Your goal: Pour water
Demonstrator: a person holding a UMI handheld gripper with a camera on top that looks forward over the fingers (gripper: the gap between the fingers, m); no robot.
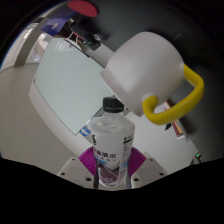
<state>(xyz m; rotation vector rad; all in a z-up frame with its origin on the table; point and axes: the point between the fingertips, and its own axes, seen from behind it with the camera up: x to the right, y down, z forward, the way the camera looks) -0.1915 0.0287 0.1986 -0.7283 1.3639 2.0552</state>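
Bottle (pixel 109 143): clear plastic, ribbed, white cap, tilted toward the mug.
Label: magenta band with white writing, too small to read.
Hand-held gripper (pixel 110 168): fingers clamped on the bottle's label band.
Mug (pixel 150 68): white, rounded, yellow looped handle, just beyond the bottle's cap.
Bench (pixel 55 90): pale, smooth.

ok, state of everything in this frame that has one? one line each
water bottle: clear plastic, upright, white cap on, pink label, held between the fingers.
gripper: shut on the water bottle, pads against its sides.
white mug: yellow handle, above and beyond the bottle's cap, tilted; its contents cannot be seen.
table: light surface beyond the bottle.
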